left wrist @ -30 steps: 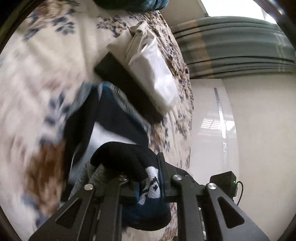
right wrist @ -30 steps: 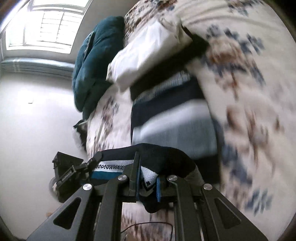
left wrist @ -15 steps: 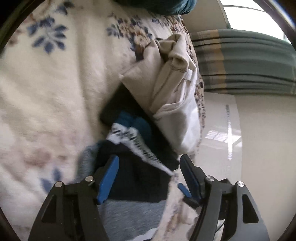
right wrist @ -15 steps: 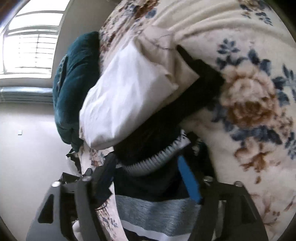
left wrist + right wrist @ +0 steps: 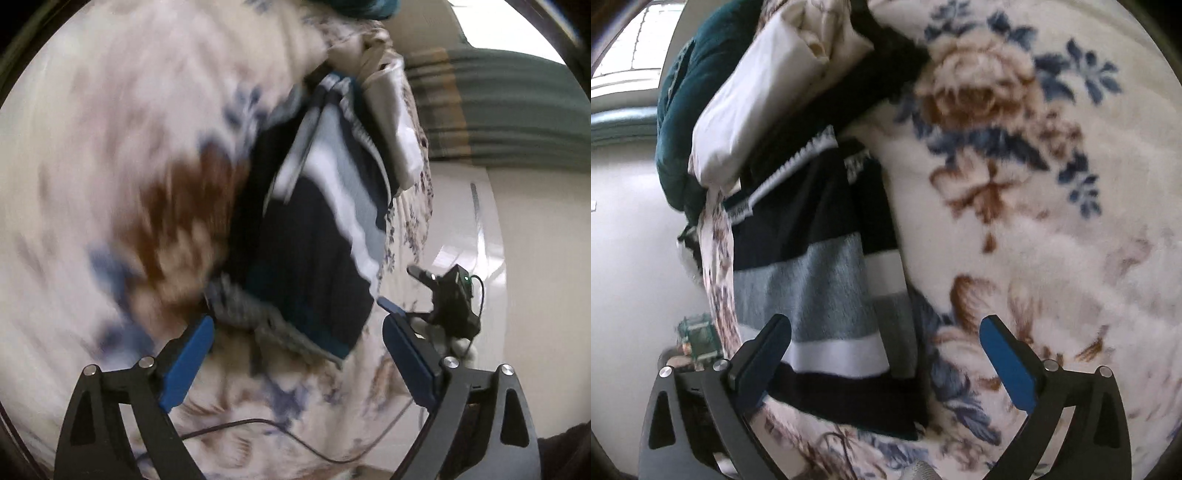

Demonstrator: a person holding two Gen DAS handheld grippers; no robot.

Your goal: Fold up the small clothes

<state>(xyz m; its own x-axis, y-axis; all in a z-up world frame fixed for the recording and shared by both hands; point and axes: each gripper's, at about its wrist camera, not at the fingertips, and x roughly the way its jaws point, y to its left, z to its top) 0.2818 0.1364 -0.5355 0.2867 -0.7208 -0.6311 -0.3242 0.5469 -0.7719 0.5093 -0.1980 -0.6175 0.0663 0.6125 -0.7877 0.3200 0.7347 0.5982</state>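
Both grippers clamped the dark knit garment a second ago; since then their jaws have just been opening and the garment now lies released on the bed, no fabric between the pads. Left wrist view: left gripper [image 5: 295, 325] has its jaws spread wide, blue pads clear on both sides, nothing pinched. Striped sweater [image 5: 314, 229], navy with grey and white bands, lies folded on the floral blanket [image 5: 110, 166] just ahead of the fingertips; its ribbed grey hem is nearest the left pad, apart from it as far as the blur allows. Beyond the sweater's far end sits a cream folded garment [image 5: 395, 122] on top of a black one, near the edge of the bed. Thin black cable [image 5: 258, 434] crosses the blanket under the gripper. Small black device [image 5: 452, 295] with a green light shows off the bed's edge, on the right. Frame is heavily motion-blurred on the left side. Right wrist view: right gripper [image 5: 884, 338] also has its jaws spread wide, empty. Sweater [image 5: 820, 266] lies flat between and ahead of the fingers, near the bed's left edge, its dark end closest to the camera. Cream garment [image 5: 768, 103] sits past it, resting on the black folded piece [image 5: 864, 85]. Teal cushion [image 5: 683, 122] lies behind those. Blanket's brown and blue rose print fills the right half.
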